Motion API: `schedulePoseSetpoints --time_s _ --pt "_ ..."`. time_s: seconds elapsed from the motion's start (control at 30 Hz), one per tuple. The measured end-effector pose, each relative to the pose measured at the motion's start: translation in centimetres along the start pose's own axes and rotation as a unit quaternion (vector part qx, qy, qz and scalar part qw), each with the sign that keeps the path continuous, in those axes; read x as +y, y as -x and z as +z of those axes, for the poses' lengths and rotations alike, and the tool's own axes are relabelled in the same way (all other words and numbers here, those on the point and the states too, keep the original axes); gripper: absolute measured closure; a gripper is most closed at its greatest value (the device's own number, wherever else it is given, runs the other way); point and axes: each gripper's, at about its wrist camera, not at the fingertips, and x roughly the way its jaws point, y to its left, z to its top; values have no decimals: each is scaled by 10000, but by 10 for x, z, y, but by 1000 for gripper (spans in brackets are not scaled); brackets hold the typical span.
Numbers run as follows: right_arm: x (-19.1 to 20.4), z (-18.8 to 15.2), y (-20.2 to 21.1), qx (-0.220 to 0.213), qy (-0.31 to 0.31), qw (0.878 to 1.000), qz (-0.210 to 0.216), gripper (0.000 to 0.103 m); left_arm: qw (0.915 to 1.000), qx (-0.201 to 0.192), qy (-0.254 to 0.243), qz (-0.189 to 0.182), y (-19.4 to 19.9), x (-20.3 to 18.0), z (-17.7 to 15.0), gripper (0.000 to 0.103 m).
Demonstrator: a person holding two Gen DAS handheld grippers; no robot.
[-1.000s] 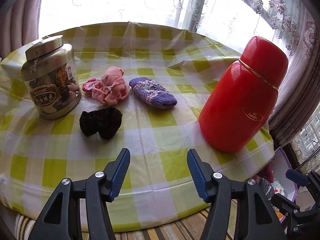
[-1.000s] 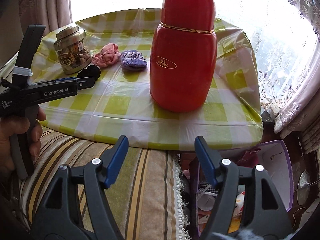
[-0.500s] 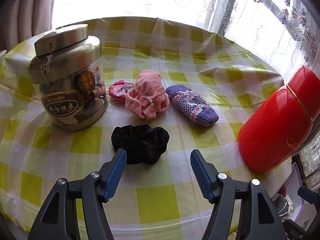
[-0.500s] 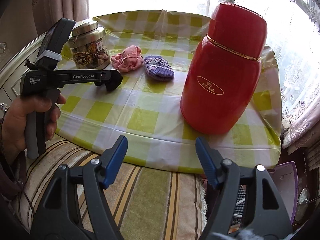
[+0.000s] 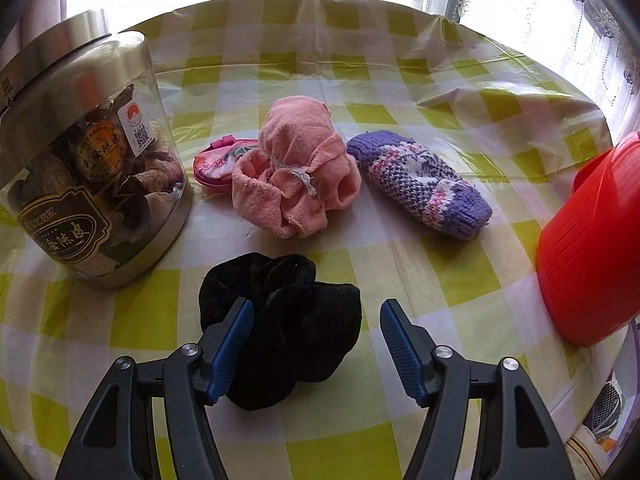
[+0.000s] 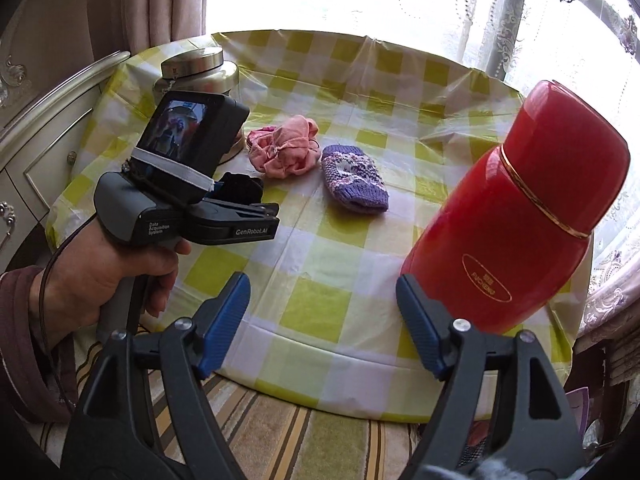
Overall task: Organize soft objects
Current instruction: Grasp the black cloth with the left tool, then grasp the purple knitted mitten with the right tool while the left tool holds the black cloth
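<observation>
- Four soft things lie on the worktop [image 5: 400, 440]: a black velvet piece [image 5: 288, 320] nearest the left gripper [image 5: 316, 344], a pink cloth bundle [image 5: 296, 172] behind it, a purple knitted mitten [image 5: 420, 184] to the right, and a small pink pouch [image 5: 212, 160] half tucked under the bundle.
- Risk one: the left jaws are narrowing a little, yet only one blue pad reaches the black piece's left edge. A close from here would likely catch a single fold, and the fabric could slip out when lifted.
- Risk two: the plastic tablecloth looks loose and creased, so a low pinch could grab the cloth along with the fabric.
- Risk three: the right gripper [image 6: 324, 324] sits just beside the red flask [image 6: 516, 208], its jaws spreading wider with nothing between them; a careless sweep might knock the flask over.
- The jar [image 5: 84, 168] stands just left of the black piece and crowds that side.
</observation>
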Motion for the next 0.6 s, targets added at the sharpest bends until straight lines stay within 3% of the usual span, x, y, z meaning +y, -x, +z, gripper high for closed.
schedulePoseSetpoints --time_s 0.07,0.17,0.23,0.43,0.6 --pt "-1 7 -8 51 33 10000 -21 24 9999 65 20 -81 -7 1 -1 55" --pt "-5 18 -20 109 68 9999 -31 23 9999 -51 -70 68 -7 0 -4 67" --pt "-8 26 -31 159 43 9998 -98 21 9999 -121 111 -29 -4 5 -5 78" --pt "-12 45 -75 274 -253 9990 -238 20 9955 -384 796 -342 9 22 -24 82" --pt "-7 54 -118 317 -238 9980 -483 20 9925 -716 963 -210 28 25 -32 82"
